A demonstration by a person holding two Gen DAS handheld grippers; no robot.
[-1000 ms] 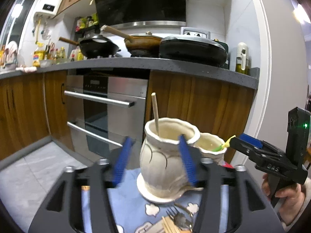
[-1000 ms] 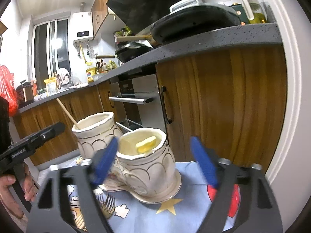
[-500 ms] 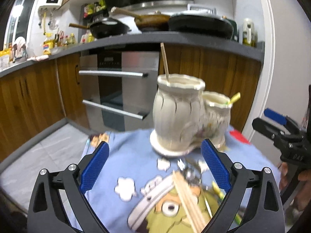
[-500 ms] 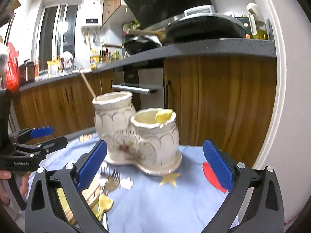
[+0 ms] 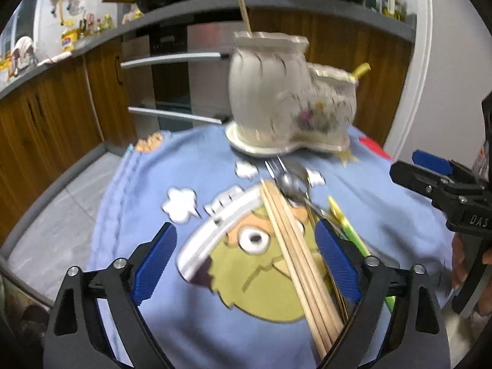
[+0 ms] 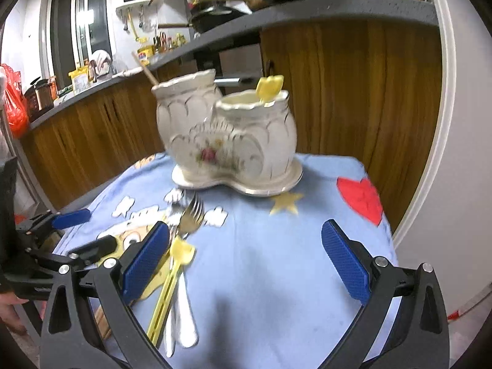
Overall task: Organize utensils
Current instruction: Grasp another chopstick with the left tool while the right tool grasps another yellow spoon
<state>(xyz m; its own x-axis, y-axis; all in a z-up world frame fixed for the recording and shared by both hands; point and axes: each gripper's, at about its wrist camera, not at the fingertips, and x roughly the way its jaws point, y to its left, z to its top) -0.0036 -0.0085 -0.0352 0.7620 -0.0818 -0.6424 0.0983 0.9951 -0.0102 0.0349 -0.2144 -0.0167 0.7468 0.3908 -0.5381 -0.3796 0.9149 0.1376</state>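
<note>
The wooden chopsticks point(image 5: 303, 264) lie bundled at lower centre on the blue cloth point(image 5: 196, 323), between the closing, still spread jaws of the left hand-held gripper point(image 5: 246, 264); I'd pinch one slim stick squarely. The right hand-held gripper point(image 6: 246, 261) gapes beside glossy forks point(image 6: 190, 212), below the glazed ceramic holder point(image 6: 227, 141).

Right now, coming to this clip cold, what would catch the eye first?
The cream double-pot ceramic utensil holder at the far end of the blue cartoon cloth, a wooden chopstick in its taller pot and a yellow utensil in the shorter. Nearer, loose chopsticks, forks and a spoon lie bundled on the cloth. Both grippers, left and right, hold nothing.
</note>
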